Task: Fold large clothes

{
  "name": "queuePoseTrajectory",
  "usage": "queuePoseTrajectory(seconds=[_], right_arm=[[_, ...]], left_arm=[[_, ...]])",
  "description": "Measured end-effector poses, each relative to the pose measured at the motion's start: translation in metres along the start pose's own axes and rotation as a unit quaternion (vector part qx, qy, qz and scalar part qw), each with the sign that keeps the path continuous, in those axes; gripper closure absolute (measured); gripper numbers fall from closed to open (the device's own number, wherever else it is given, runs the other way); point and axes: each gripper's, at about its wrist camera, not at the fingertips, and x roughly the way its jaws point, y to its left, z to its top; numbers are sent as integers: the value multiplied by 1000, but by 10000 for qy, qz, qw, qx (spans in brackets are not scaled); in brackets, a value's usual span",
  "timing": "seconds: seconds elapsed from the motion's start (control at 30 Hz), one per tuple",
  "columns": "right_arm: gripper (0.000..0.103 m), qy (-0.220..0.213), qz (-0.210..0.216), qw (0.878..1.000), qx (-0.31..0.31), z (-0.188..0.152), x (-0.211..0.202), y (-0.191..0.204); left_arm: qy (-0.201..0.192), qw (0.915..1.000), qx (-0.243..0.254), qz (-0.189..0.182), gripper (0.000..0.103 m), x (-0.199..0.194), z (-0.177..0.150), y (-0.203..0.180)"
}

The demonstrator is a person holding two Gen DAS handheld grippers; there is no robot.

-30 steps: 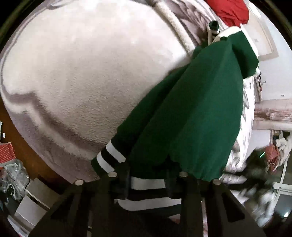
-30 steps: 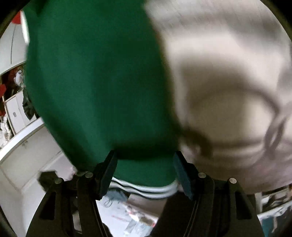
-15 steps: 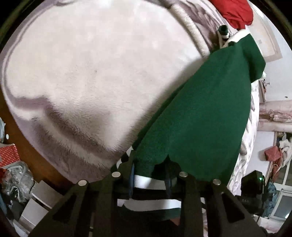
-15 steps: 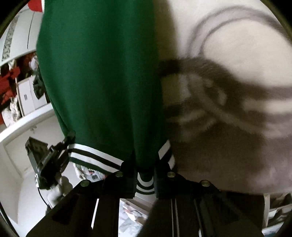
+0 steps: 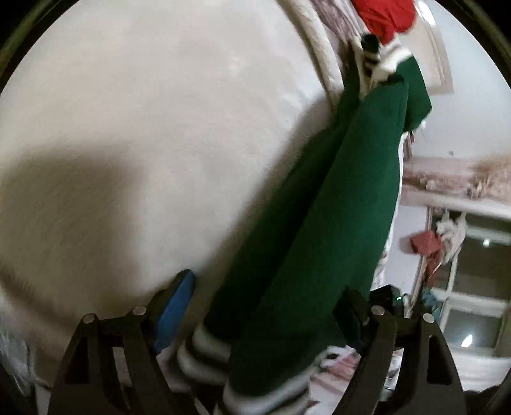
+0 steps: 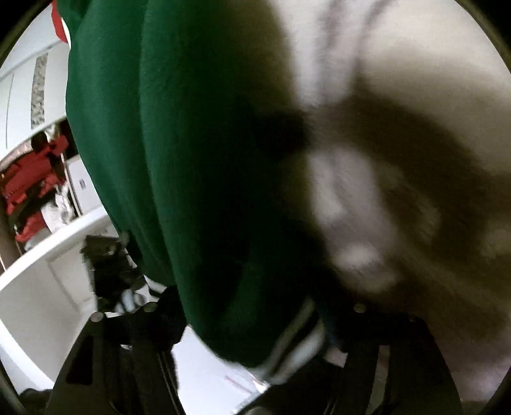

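A dark green garment (image 5: 335, 204) with a black-and-white striped hem (image 5: 204, 354) lies over a cream fleece blanket (image 5: 143, 127). My left gripper (image 5: 268, 306) is open, its jaws wide apart with the striped hem loose between them; a blue pad shows on the left finger (image 5: 175, 313). In the right wrist view the same green garment (image 6: 198, 159) fills the middle and its striped hem (image 6: 297, 344) hangs between my right gripper's (image 6: 252, 322) spread jaws. That view is blurred.
A red cloth (image 5: 383, 16) lies at the blanket's far end. A window and hanging laundry (image 5: 447, 242) are on the right. White cabinets (image 6: 38, 271) and red clothes (image 6: 28, 182) are on the left of the right wrist view, with the other gripper's body (image 6: 108, 265).
Both grippers were shut on the striped hem half a second ago; both have now opened. The garment has bunched into a narrower fold and both views are blurred by motion.
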Motion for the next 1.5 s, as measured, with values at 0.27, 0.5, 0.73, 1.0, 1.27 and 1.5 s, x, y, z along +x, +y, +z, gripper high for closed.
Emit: queuePoseTrajectory(seconds=[0.27, 0.5, 0.73, 1.0, 1.27, 1.5], right_arm=[[80, -771, 181, 9964, 315, -25, 0, 21], [84, -653, -67, 9974, 302, -97, -43, 27], [64, -227, -774, 9945, 671, -91, -18, 30], [45, -1309, -1612, 9782, 10, -36, -116, 101], [45, -2498, -1675, 9477, -1064, 158, -154, 237], [45, -2564, -1865, 9434, -969, 361, -143, 285]], left_arm=[[-301, 9964, 742, -278, 88, -31, -20, -37], [-6, 9984, 524, -201, 89, -68, -62, -26], [340, 9982, 14, 500, 79, -66, -36, -11], [-815, 9588, 1060, 2506, 16, -106, 19, -46], [-1096, 9310, 1050, 3319, 16, -28, 131, -37], [-1340, 9283, 712, 3396, 0, -13, 161, -27]])
